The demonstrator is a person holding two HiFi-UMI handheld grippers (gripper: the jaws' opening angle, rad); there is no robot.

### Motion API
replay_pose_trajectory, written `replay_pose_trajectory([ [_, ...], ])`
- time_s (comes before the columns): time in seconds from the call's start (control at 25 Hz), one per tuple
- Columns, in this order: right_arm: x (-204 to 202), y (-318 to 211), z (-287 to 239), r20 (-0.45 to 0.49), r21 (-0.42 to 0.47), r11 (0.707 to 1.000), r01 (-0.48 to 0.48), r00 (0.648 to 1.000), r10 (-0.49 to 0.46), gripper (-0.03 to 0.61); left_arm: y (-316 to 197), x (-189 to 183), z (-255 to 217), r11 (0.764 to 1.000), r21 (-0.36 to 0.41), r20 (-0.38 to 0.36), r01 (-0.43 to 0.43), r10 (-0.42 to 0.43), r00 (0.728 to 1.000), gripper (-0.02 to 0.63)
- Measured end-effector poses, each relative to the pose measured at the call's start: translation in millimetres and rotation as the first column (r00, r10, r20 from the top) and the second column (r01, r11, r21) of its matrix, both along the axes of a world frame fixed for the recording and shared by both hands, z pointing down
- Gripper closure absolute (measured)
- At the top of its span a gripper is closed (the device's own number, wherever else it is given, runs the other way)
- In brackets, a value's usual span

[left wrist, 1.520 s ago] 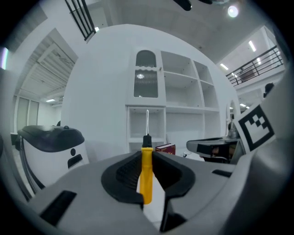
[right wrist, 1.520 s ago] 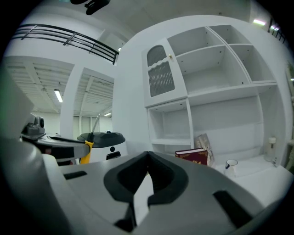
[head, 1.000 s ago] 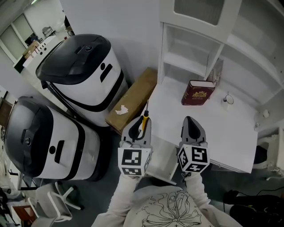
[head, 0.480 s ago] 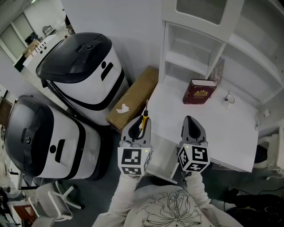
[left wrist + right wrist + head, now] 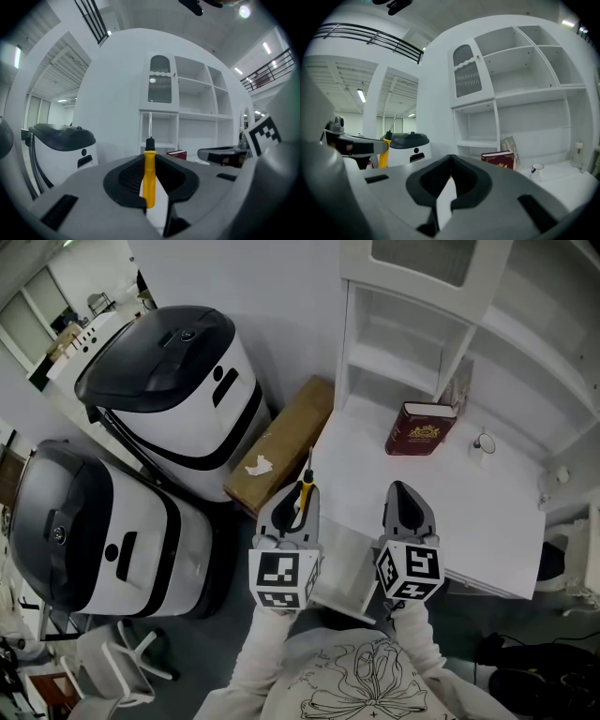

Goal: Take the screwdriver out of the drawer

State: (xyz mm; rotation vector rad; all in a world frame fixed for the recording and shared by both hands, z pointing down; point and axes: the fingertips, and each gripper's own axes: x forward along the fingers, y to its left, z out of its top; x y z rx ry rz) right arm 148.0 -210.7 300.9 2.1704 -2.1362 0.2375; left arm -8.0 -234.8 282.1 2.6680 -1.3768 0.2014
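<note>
A screwdriver (image 5: 305,489) with a yellow handle and a thin metal shaft stands between the jaws of my left gripper (image 5: 297,493), which is shut on the handle. In the left gripper view the screwdriver (image 5: 149,176) points upward, its black collar and shaft rising above the left gripper (image 5: 149,158). My right gripper (image 5: 403,493) hovers beside it over the white desk's front edge; its jaws meet with nothing in them, as the right gripper (image 5: 450,158) shows in its own view. The open drawer (image 5: 345,579) sits below, between both grippers. The screwdriver (image 5: 384,154) also shows at the right gripper view's left.
A dark red book (image 5: 420,430) and a small white cup (image 5: 482,447) rest on the white desk (image 5: 469,521) under a white shelf unit (image 5: 403,343). A cardboard box (image 5: 281,448) leans beside the desk. Two large white-and-black machines (image 5: 178,390) (image 5: 94,531) stand to the left.
</note>
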Motion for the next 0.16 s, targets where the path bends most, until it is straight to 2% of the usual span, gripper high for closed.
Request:
replay_pose_trajectory([
  [0.16, 0.5, 0.5, -0.7, -0.002, 0.0, 1.0, -0.001, 1.0, 0.001, 0.575, 0.4, -0.7, -1.8, 1.0, 0.004, -0.002, 0.003, -0.003, 1.0, 0.543],
])
